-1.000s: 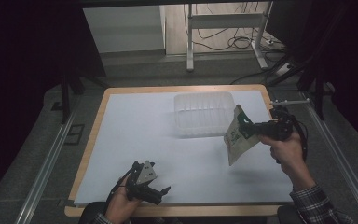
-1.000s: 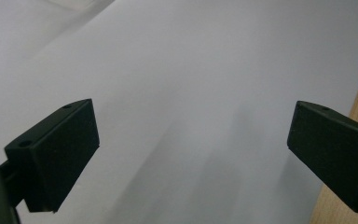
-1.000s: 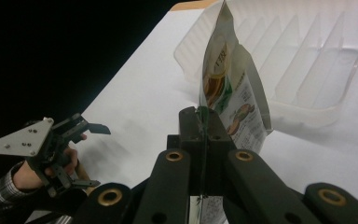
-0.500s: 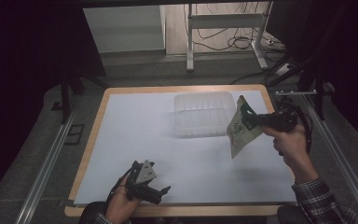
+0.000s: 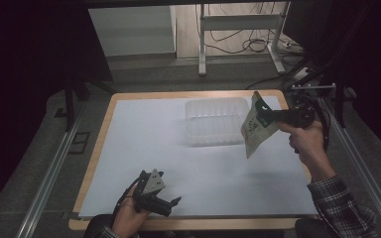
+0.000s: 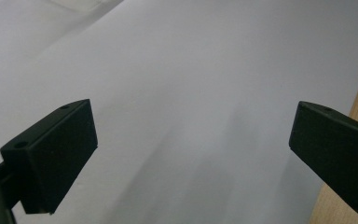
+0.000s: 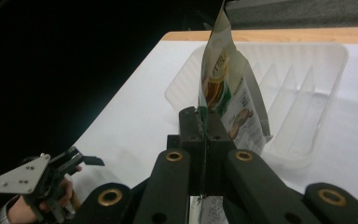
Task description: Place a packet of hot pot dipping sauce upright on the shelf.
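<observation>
Printed snack pouch clamped in right tool, lettering unreadable, left tool apart.

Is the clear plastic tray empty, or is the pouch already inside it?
Empty: the tray holds nothing between its ribs. The pouch hangs in the air beside it, clamped in the right claw.

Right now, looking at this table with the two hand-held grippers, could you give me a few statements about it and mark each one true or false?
1. The right gripper is clamped on a printed cream-and-green snack pouch. True.
2. The pouch lies flat inside the clear ribbed plastic tray. False: it hangs in the air beside the tray.
3. The left gripper has its jaws apart with nothing between them. True.
4. The left gripper holds the tray. False: it rests near the table's front edge, far from it.
5. The white sheet covers most of the wooden table. True.
</observation>
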Demonstrator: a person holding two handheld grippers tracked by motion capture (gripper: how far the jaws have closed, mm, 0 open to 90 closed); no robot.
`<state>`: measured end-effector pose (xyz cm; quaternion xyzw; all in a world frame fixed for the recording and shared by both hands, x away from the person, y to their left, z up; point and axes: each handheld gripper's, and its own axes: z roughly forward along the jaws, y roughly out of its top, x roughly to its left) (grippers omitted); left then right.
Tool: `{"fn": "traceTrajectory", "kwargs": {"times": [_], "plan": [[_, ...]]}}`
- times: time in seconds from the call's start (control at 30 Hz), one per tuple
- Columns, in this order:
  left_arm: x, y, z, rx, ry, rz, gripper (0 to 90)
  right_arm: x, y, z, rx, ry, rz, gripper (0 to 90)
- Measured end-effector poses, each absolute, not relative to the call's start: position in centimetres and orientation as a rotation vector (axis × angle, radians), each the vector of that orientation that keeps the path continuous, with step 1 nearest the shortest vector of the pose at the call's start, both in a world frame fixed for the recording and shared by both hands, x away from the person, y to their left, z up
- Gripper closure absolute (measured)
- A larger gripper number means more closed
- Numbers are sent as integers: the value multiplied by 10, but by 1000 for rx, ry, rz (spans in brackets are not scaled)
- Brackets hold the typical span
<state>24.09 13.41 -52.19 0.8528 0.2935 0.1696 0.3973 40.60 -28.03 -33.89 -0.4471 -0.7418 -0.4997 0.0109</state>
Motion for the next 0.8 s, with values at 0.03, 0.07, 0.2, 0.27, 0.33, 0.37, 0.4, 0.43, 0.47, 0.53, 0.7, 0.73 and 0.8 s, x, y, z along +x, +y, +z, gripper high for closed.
{"fn": "traceTrajectory", "kwargs": {"times": [0.03, 0.07, 0.2, 0.27, 0.33, 0.37, 0.4, 0.43, 0.47, 0.53, 0.7, 0.73, 0.8], "plan": [[241, 134, -522, 2159, 744, 431, 7, 408, -280, -338, -1398, -2314, -1563, 892], [241, 134, -522, 2159, 744, 431, 7, 408, -280, -338, -1398, -2314, -1563, 892], [241, 134, -522, 2160, 744, 432, 7, 419, -276, -333, -1412, -2300, -1578, 892], [241, 134, -522, 2159, 743, 432, 7, 421, -276, -332, -1414, -2303, -1578, 892], [241, 134, -522, 2160, 743, 432, 7, 428, -273, -331, -1428, -2311, -1575, 892], [241, 134, -522, 2160, 743, 432, 7, 428, -273, -331, -1428, -2311, -1575, 892], [241, 134, -522, 2159, 744, 431, 7, 430, -272, -330, -1434, -2313, -1570, 892], [240, 134, -522, 2159, 744, 430, 7, 435, -270, -330, -1443, -2313, -1571, 892], [240, 134, -522, 2159, 744, 430, 7, 438, -270, -330, -1446, -2314, -1566, 892], [240, 133, -522, 2165, 741, 426, 7, 442, -268, -331, -1451, -2312, -1561, 892], [240, 133, -522, 2168, 738, 425, 8, 454, -263, -334, -1462, -2313, -1552, 892], [240, 133, -522, 2168, 739, 426, 8, 456, -262, -334, -1464, -2313, -1551, 892], [240, 133, -522, 2167, 740, 427, 8, 460, -261, -336, -1472, -2318, -1547, 892]]}}
